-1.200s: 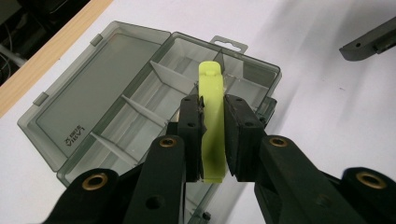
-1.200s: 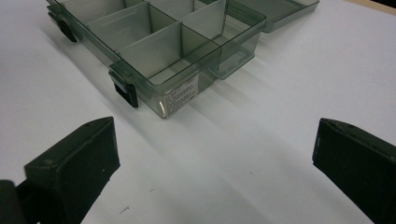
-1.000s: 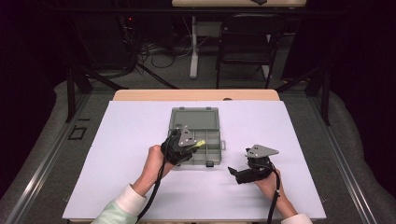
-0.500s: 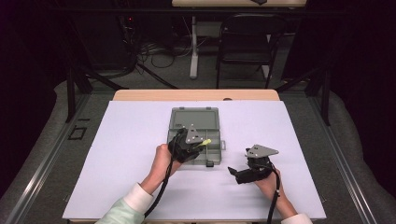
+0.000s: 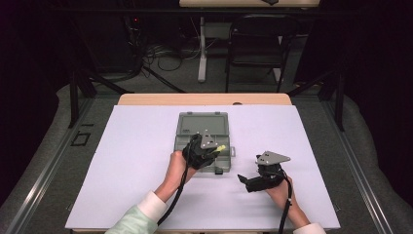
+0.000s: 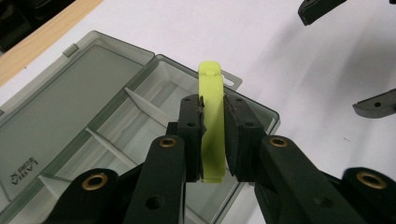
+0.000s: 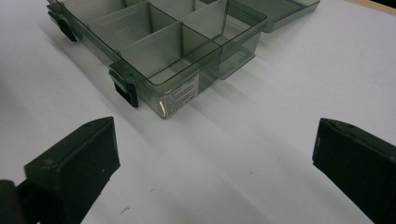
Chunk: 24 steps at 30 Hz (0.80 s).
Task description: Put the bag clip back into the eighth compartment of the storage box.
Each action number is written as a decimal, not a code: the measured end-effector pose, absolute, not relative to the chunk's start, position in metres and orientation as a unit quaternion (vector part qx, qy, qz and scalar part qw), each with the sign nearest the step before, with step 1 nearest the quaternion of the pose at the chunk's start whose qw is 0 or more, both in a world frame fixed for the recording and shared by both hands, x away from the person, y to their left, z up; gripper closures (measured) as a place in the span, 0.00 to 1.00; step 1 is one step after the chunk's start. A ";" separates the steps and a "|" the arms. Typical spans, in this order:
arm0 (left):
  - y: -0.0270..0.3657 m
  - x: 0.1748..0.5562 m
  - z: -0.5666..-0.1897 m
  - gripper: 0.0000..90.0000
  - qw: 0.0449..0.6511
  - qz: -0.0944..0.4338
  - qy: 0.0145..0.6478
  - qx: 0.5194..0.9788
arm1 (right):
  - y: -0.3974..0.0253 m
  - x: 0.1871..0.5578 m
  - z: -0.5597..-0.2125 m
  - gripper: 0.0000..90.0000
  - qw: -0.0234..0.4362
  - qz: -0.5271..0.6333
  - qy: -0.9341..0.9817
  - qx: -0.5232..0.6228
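Both grippers work over the white table cover (image 5: 126, 161), nearest the person. Right gripper (image 5: 253, 181) rests low on the cover, jaws spread wide with nothing between them — parked just beside the box's near right corner, probably so as not to crowd the other hand. Left gripper (image 6: 213, 135) has its jaws closed tight on a yellow-green clip (image 6: 211, 116), pinched at its lower half so the rounded tip sticks up and forward, free to go in first. It hovers over the near right part of the grey compartment box (image 5: 202, 146) — above the divided tray, not yet inside any cell. Beyond the tray, the box's lid (image 6: 60, 102) lies folded flat back on the table, which leaves every compartment open from above. I judge the clip is about to be lowered into one of the cells.
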<state>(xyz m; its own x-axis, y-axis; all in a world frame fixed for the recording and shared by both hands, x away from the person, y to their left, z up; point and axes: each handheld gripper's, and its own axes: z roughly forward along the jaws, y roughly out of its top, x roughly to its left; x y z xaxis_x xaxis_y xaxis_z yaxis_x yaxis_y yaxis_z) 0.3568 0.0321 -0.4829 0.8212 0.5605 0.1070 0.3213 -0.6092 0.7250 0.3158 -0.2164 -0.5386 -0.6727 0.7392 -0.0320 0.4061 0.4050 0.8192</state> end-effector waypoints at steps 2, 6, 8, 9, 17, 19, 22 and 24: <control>0.030 0.358 -0.485 0.86 0.364 0.163 0.254 0.881 | -0.216 0.316 -0.539 0.00 0.200 0.420 0.812 0.352; 0.027 0.359 -0.488 0.86 0.368 0.159 0.266 0.877 | -0.216 0.316 -0.539 0.00 0.199 0.420 0.813 0.352; 0.025 0.360 -0.490 0.86 0.365 0.158 0.267 0.878 | -0.216 0.316 -0.539 0.00 0.198 0.420 0.812 0.352; 0.024 0.360 -0.491 0.86 0.365 0.158 0.270 0.877 | -0.216 0.316 -0.539 0.00 0.198 0.420 0.813 0.352; 0.015 0.362 -0.500 0.86 0.366 0.145 0.280 0.875 | -0.216 0.316 -0.540 0.00 0.198 0.419 0.814 0.350; 0.013 0.362 -0.502 0.86 0.365 0.144 0.283 0.875 | -0.216 0.316 -0.540 0.00 0.198 0.420 0.813 0.351; 0.010 0.363 -0.505 0.86 0.364 0.143 0.288 0.874 | -0.216 0.316 -0.540 0.00 0.198 0.420 0.813 0.350; 0.010 0.363 -0.506 0.86 0.363 0.141 0.292 0.873 | -0.216 0.317 -0.540 0.00 0.198 0.419 0.814 0.350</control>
<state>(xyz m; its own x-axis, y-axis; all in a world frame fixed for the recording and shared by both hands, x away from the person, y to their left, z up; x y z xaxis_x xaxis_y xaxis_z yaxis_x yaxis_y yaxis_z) 0.3634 0.0095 -0.5064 0.7895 0.6128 0.0343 0.4078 -0.5655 0.7169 0.3165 -0.2165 -0.5399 -0.6768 0.7356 -0.0293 0.4031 0.4037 0.8213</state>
